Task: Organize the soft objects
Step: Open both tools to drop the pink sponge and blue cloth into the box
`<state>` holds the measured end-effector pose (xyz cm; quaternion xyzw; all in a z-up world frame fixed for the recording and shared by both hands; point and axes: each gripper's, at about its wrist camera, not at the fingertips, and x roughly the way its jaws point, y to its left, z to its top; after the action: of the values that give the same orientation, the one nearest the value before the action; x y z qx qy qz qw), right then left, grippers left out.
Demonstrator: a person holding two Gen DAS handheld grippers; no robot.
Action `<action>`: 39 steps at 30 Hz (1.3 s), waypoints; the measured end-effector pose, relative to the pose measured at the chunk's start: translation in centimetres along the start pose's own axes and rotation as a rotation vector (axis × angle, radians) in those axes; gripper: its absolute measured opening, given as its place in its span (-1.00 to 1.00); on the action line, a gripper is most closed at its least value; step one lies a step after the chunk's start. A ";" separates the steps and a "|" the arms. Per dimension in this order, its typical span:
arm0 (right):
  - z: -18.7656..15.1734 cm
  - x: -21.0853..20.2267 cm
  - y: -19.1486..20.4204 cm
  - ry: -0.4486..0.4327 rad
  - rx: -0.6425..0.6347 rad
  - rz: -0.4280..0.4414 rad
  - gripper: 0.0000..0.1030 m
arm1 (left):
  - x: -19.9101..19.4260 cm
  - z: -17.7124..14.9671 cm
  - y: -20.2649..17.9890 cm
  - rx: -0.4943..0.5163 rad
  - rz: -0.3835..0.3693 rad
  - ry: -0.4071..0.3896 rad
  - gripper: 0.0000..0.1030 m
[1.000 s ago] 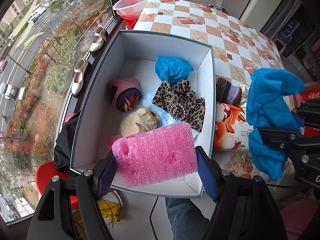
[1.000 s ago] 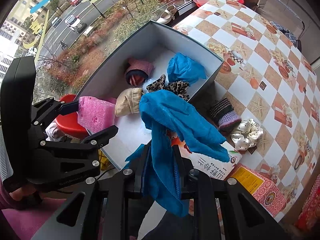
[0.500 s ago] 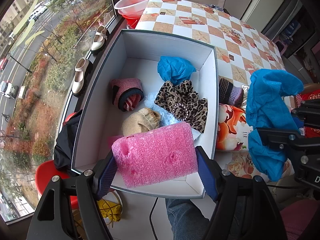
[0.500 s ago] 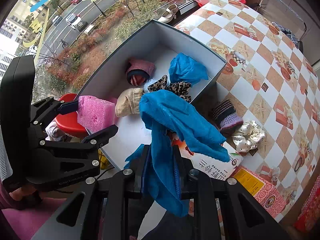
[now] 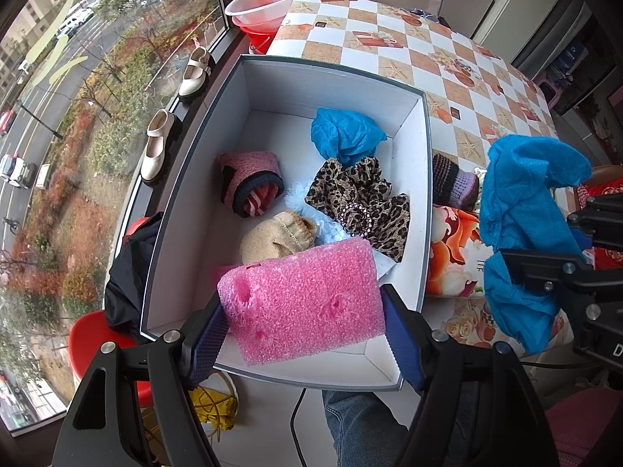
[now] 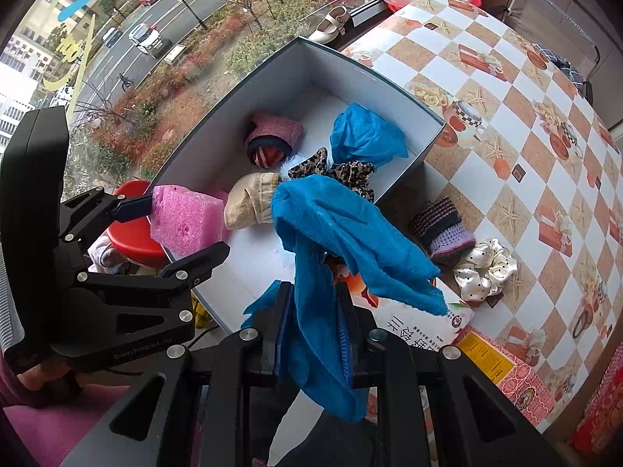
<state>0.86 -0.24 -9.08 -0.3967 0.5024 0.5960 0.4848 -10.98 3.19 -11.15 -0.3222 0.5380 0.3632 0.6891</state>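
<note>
Two soft things held above the open grey-rimmed white cardboard box [image 5: 424, 179], each pinched in its own gripper.

Left gripper [image 5: 303, 327] clamps the pink foam block [image 5: 303, 303] across its width, just above the box's near end, likely so it can drop straight in. Right gripper [image 6: 311, 334] is squeezed tight on the thin crumpled blue cloth [image 6: 350, 241], which hangs beside the box over the checkered tablecloth [image 6: 506, 78]. A knitted striped purple roll [image 6: 444, 229] and cream satin scrunchie [image 6: 486, 268] lie outside, apparently waiting.
</note>
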 end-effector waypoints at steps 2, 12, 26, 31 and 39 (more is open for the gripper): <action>0.1 0.1 0.0 0.001 -0.001 0.000 -0.57 | 0.2 0.1 0.3 -0.005 0.000 0.002 0.50; 0.9 0.2 -0.2 0.000 -0.007 -0.001 -0.57 | 0.4 0.9 0.7 -0.021 0.006 -0.002 0.50; 4.3 0.9 0.7 0.001 -0.051 0.017 -0.57 | 1.7 2.3 2.4 -0.104 0.027 0.030 0.51; 5.3 1.2 1.7 0.002 -0.078 0.026 -0.57 | 2.1 1.9 2.6 -0.113 0.042 0.045 0.51; 6.0 1.4 2.0 0.003 -0.063 0.043 -0.56 | 3.1 1.4 3.1 -0.153 0.024 0.090 0.56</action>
<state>-1.32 5.86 -8.94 -0.4020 0.4925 0.6210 0.4584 -12.39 6.45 -14.00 -0.3835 0.5429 0.3965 0.6332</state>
